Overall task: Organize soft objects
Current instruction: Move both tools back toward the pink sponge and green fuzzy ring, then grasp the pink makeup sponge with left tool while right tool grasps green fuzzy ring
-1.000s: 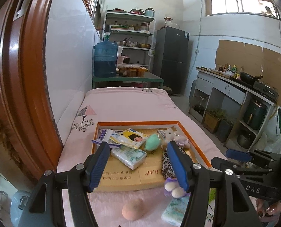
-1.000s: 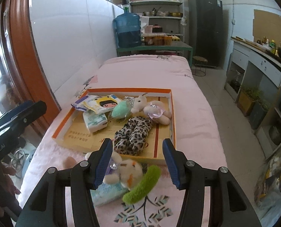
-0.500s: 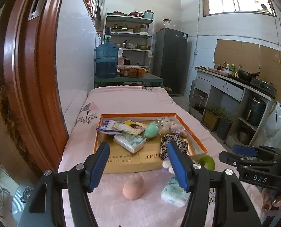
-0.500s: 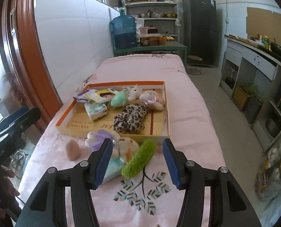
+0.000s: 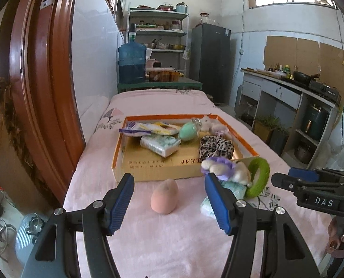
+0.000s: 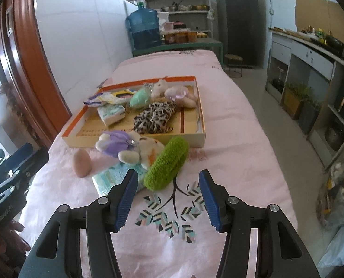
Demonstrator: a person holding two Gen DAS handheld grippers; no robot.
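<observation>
Bed cover (image 5: 172,243): we see pink fleecy cloth, with a printed leaf sprig near the right gripper.
Tray (image 6: 135,139): a shallow cardboard box with an orange rim, lying flat on the cover.
Inside the tray: we make out a leopard-print fabric piece (image 6: 154,115), a mint egg-shaped sponge (image 6: 138,97), a glossy tissue pack (image 6: 111,114) and a pale plush animal (image 6: 172,91).
Outside the tray: a pink egg-shaped sponge (image 5: 164,195) stands alone on the cover; a plush toy with purple trim (image 6: 128,147), a fuzzy green oblong (image 6: 166,163) and a flat tissue pack (image 6: 115,176) huddle just before the near wall (touching one another).
Left gripper (image 5: 169,205): we see the ribbed blue pads wide apart, holding nothing, the pink sponge in line between them but beyond the tips.
Right gripper (image 6: 165,200): jaws apart and empty, hanging over the leaf print, near the green oblong.
</observation>
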